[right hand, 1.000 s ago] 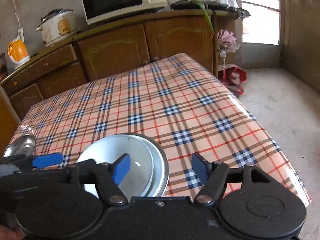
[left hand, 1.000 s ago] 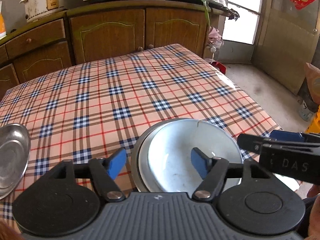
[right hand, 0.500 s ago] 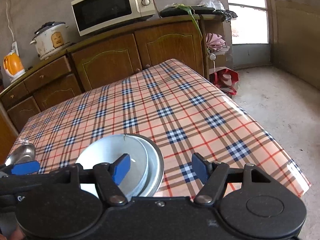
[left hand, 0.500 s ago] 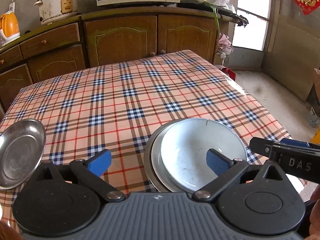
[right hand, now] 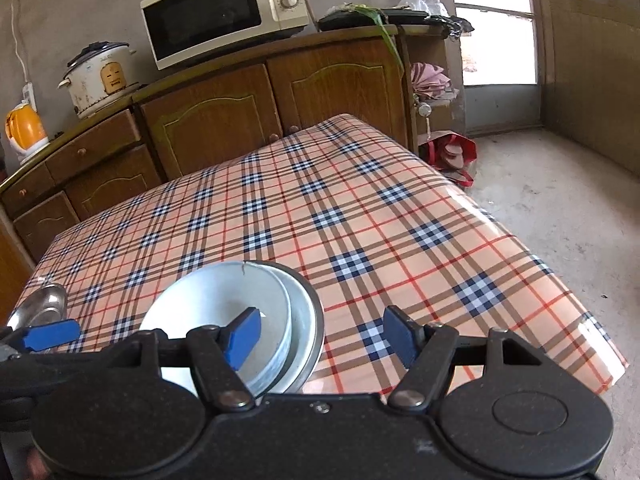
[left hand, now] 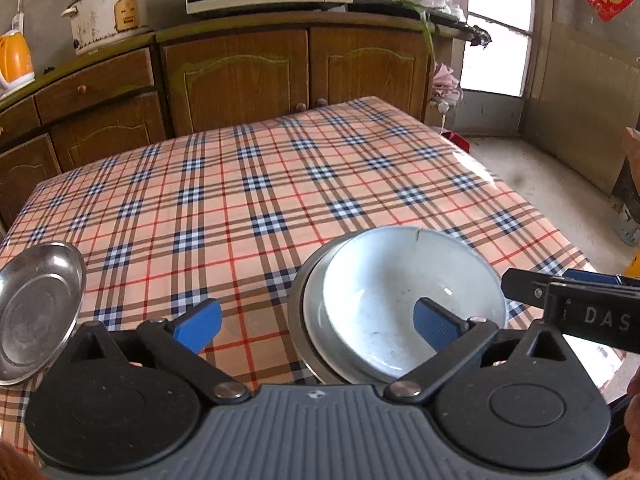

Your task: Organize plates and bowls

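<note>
Beneath the spread left claw, a white bowl.

A white bowl with a small chip or crack on its far rim sits upright, nested in a shallow steel plate, at the near edge of the bench. A second steel plate, round and shiny, lies well apart to the left, at the bench's near left corner.
</note>
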### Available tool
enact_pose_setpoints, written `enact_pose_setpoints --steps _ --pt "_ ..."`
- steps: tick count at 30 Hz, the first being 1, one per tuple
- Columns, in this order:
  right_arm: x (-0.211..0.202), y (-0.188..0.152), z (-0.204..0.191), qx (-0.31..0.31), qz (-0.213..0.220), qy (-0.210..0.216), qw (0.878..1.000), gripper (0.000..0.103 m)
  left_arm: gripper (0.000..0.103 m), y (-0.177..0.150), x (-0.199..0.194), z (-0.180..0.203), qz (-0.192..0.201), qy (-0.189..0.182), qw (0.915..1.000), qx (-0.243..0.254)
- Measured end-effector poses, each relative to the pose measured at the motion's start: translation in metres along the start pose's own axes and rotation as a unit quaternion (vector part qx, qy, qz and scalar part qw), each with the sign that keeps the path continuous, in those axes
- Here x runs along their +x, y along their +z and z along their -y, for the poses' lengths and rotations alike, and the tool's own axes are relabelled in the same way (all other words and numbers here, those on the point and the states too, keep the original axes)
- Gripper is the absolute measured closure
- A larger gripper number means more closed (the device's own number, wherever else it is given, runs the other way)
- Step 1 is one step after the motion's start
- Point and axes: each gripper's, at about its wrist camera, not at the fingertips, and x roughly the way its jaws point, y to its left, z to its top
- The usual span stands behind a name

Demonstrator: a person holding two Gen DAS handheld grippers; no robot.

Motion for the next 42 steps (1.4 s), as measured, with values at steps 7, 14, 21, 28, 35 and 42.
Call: enact_pose_setpoints --steps 7,14,21,28,35,42 --pt "0.018 0.000 0.005 0.018 -0.030 0.006 0.999 0.022 0.000 0.003 0.017 -0.009 -0.027 -0.018 0.9993 -0.018" --pt "0.041 -0.003 0.005 0.025 -0.064 0.012 0.998 0.022 0.000 0.006 0.038 -0.011 -0.051 -0.013 0.9986 -0.012" --pt "0.064 -0.003 0.005 0.037 -0.098 0.007 0.995 0.023 0.002 0.006 0.063 -0.015 -0.074 -0.023 0.9970 -0.004" --pt "0.081 -0.002 0.010 0.076 -0.116 0.028 0.990 0.022 0.007 0.009 0.079 -0.017 -0.078 -0.052 0.9956 -0.003" --pt "0.089 0.000 0.013 0.107 -0.130 0.075 0.983 0.032 0.037 0.013 0.080 -0.014 -0.076 -0.107 0.9912 -0.017" --pt "0.087 -0.002 0.006 0.096 -0.119 0.091 0.984 0.047 0.039 0.010 0.078 -0.014 -0.071 -0.105 0.9916 -0.027"
